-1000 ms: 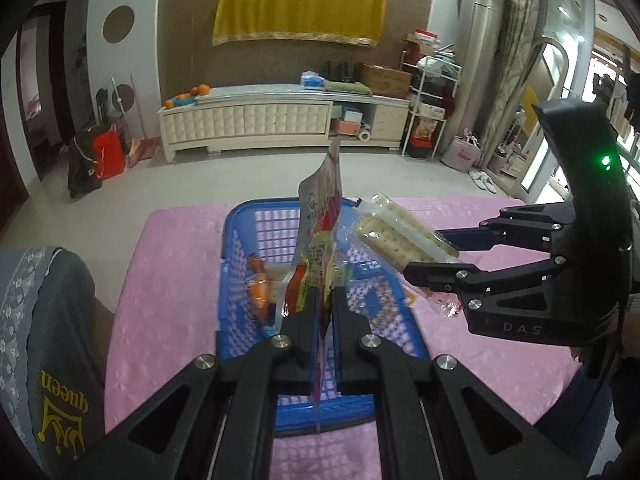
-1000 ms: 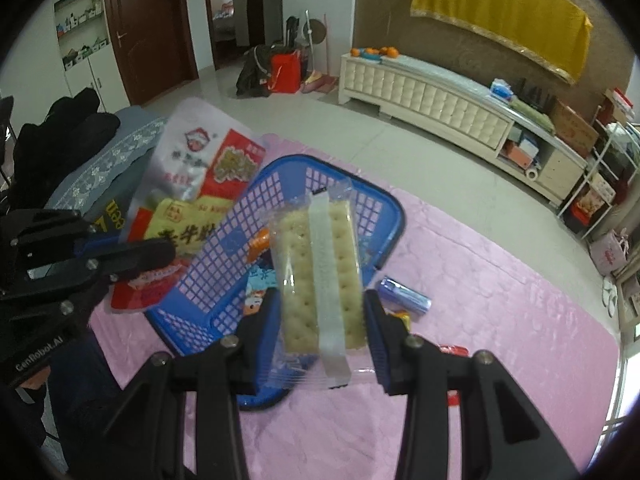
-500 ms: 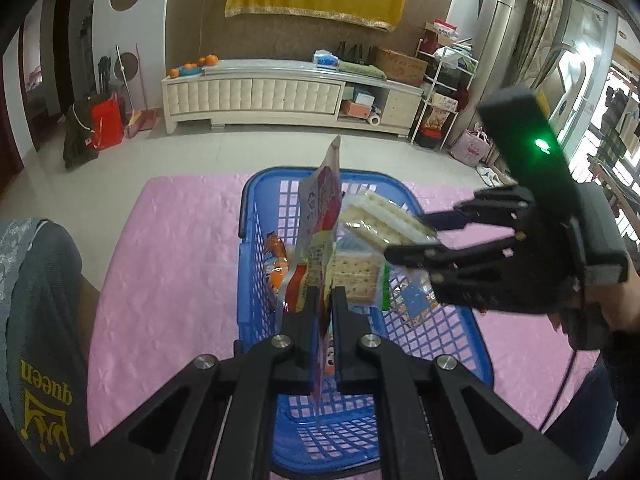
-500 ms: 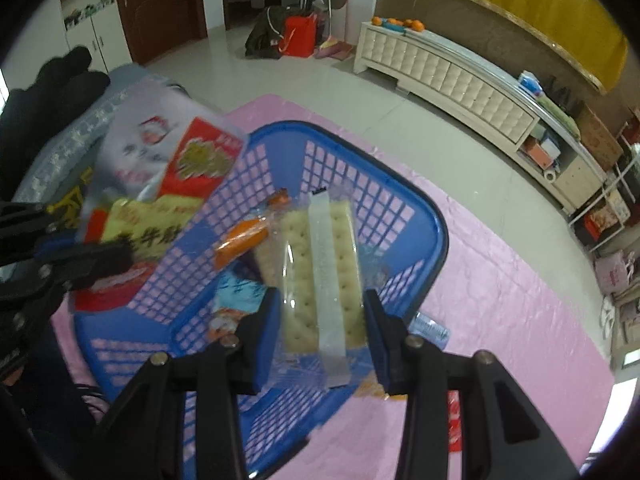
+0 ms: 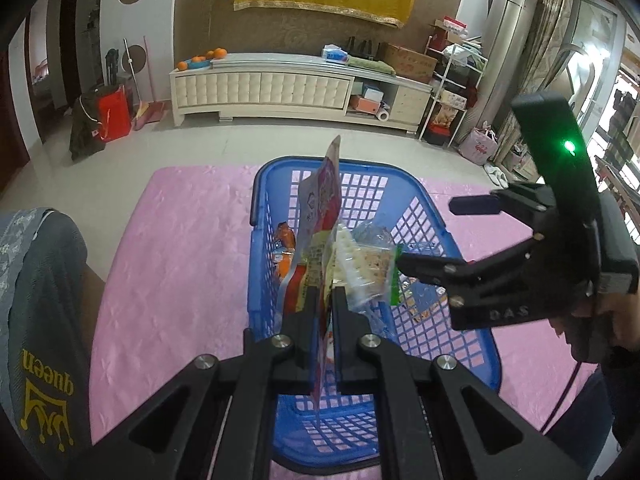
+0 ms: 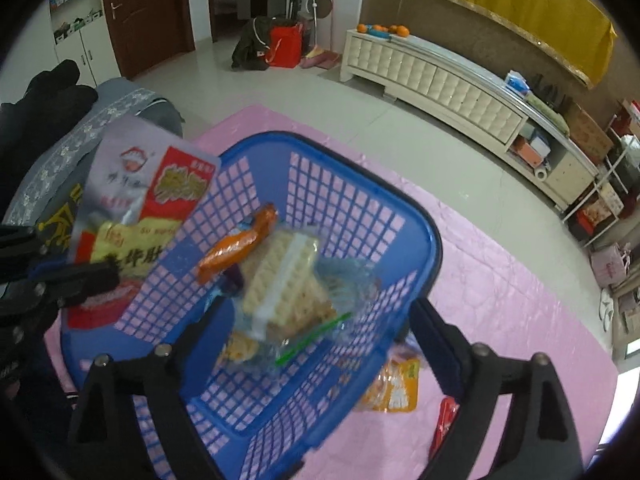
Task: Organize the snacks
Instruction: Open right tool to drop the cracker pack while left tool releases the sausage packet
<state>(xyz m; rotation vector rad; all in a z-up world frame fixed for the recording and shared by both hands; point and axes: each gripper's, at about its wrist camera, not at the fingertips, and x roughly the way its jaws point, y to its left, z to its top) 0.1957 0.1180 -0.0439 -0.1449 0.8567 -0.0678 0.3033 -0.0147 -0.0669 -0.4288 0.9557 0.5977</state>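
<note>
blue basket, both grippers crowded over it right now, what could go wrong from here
The right gripper is opening and the cracker pack is loose over the blue basket; landing on the orange snack, the crackers could crack. The left gripper grips the tall red pouch beside the right one, so they might collide. Snacks lying on the pink cloth beside the basket may be missed.

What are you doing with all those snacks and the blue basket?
A person is sorting snacks into the blue basket on a pink table. The right gripper is opening over it, and the cracker packet is free of its pads, dropping in beside an orange packet. The left gripper is clamped on a red and silver snack bag, not yet put in.
</note>
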